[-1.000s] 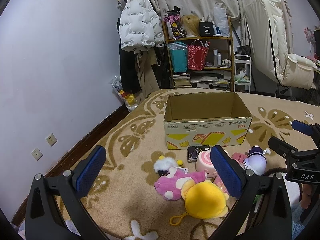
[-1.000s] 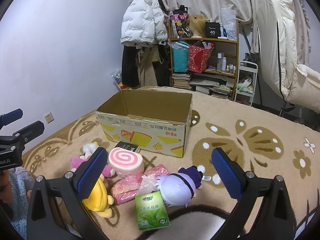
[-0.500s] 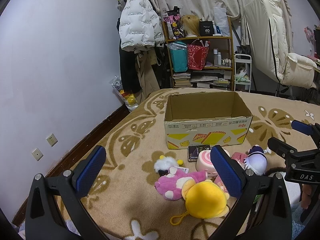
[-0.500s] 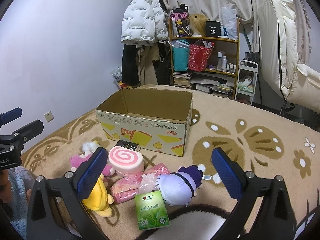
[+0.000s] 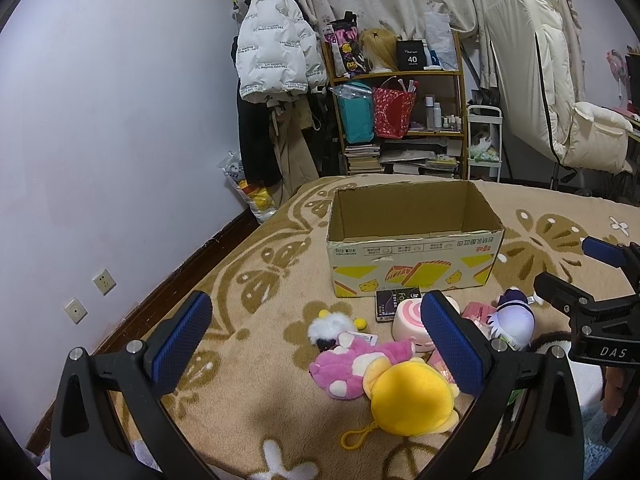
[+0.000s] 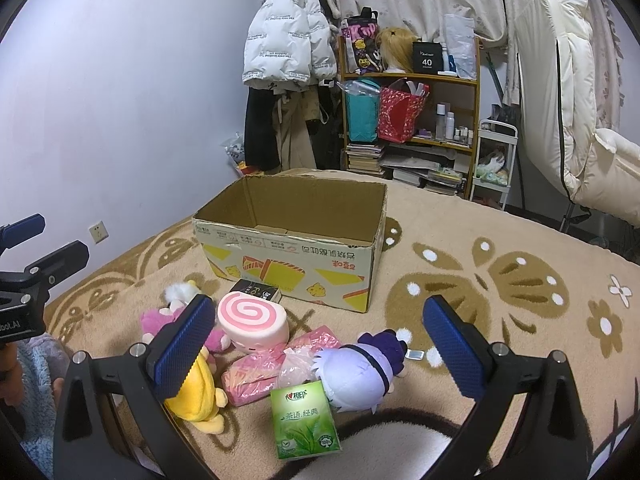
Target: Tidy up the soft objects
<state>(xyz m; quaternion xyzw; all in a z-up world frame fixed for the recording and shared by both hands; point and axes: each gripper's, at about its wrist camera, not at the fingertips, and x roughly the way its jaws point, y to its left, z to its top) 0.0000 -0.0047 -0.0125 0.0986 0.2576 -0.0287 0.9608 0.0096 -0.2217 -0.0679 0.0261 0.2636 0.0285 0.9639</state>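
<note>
Presently, both grippers are being held above a patterned tan blanket point(image 5: 256, 320) with nothing gripped. The left gripper point(image 5: 312, 344) is being kept wide apart, its blue pads point(image 5: 182, 342) well clear of the toys below, and the right gripper point(image 6: 320, 348) is likewise being held spread wide and empty. An open cardboard box point(image 5: 412, 268) is being seen upright on the blanket beyond the toys, its flaps folded out of sight and its inside showing bare cardboard. A cluster of soft objects is lying just in front of the box: a yellow plush point(image 5: 412, 400) with a loop strap is touching a pink plush point(image 5: 352, 364), beside which a small white fluffy toy point(image 5: 326, 330) is resting. A pink swirl-roll cushion point(image 6: 254, 320) is sitting near the box's front wall, just beside a small dark box point(image 6: 258, 290). A pink plastic-wrapped pack point(image 6: 276, 360) is lying between the swirl cushion and a purple-and-white plush point(image 6: 356, 372). A green tissue pack point(image 6: 304, 420) is touching that plush at the near side.
</note>
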